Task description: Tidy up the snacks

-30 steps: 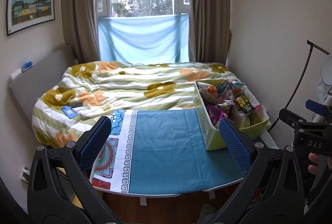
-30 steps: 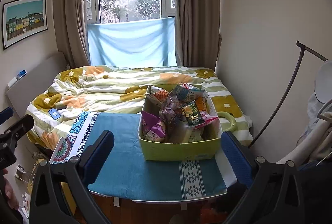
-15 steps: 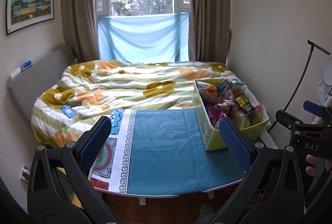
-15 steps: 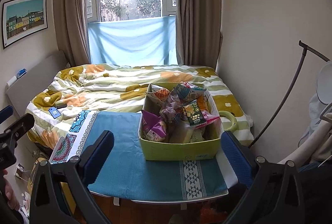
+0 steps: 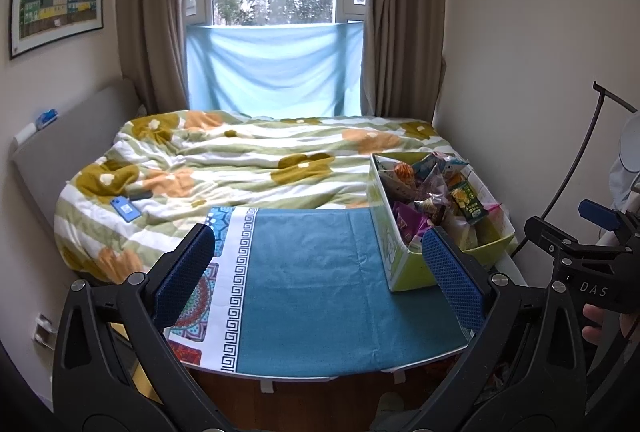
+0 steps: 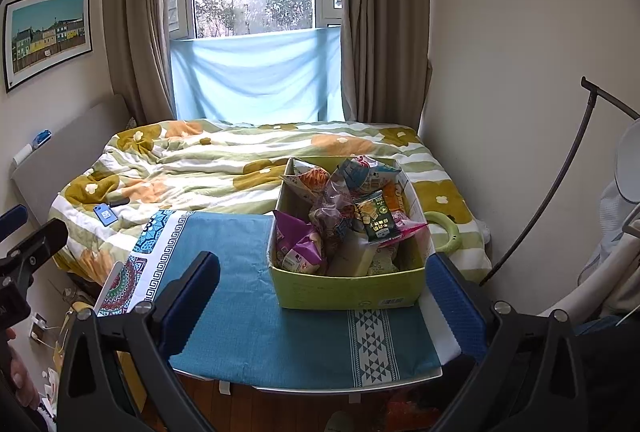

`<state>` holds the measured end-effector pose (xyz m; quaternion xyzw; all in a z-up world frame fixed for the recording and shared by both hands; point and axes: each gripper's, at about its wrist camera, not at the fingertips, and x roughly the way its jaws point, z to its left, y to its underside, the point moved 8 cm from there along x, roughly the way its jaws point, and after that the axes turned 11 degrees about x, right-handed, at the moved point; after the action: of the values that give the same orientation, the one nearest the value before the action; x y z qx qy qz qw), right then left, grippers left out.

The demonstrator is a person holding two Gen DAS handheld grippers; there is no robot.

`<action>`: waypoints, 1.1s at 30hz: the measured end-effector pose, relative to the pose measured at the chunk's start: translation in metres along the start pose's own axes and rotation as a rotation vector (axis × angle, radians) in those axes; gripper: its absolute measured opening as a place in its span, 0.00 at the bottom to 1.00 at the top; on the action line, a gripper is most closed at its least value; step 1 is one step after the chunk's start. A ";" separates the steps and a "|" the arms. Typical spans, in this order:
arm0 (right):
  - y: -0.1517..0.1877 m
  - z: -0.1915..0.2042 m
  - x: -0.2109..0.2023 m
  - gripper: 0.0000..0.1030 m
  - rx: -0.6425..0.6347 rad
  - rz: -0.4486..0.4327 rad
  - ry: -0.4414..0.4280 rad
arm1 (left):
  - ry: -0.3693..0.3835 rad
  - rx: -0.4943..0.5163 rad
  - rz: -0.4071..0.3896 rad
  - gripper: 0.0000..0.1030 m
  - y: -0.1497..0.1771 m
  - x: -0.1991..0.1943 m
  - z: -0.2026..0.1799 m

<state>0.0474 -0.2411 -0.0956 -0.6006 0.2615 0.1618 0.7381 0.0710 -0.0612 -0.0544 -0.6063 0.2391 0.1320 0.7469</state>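
Note:
A yellow-green cardboard box stands on the right part of a small table covered with a teal cloth. It holds several snack packets, among them a dark green one and a purple one. The box also shows in the left wrist view at the table's right side. My left gripper is open and empty, held back over the table's near edge. My right gripper is open and empty, in front of the box and apart from it.
Behind the table is a bed with a flowered quilt. A blue phone lies on the quilt at left. A green ring lies right of the box. A black curved stand rises by the right wall.
Both views have shifted slightly closer to the table. Both grippers stay open and nothing on the table has moved.

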 end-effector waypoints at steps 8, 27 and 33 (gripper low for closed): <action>0.000 -0.001 0.002 0.99 0.001 0.002 -0.001 | -0.001 0.007 -0.003 1.00 -0.001 0.003 -0.002; 0.000 -0.002 0.005 0.99 0.002 0.001 -0.002 | -0.005 0.008 0.012 1.00 0.001 0.008 0.000; 0.000 -0.002 0.005 0.99 0.000 0.001 -0.002 | -0.016 0.011 -0.004 1.00 0.000 0.005 0.002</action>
<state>0.0515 -0.2434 -0.0988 -0.6004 0.2609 0.1628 0.7382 0.0752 -0.0594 -0.0567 -0.6016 0.2326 0.1343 0.7523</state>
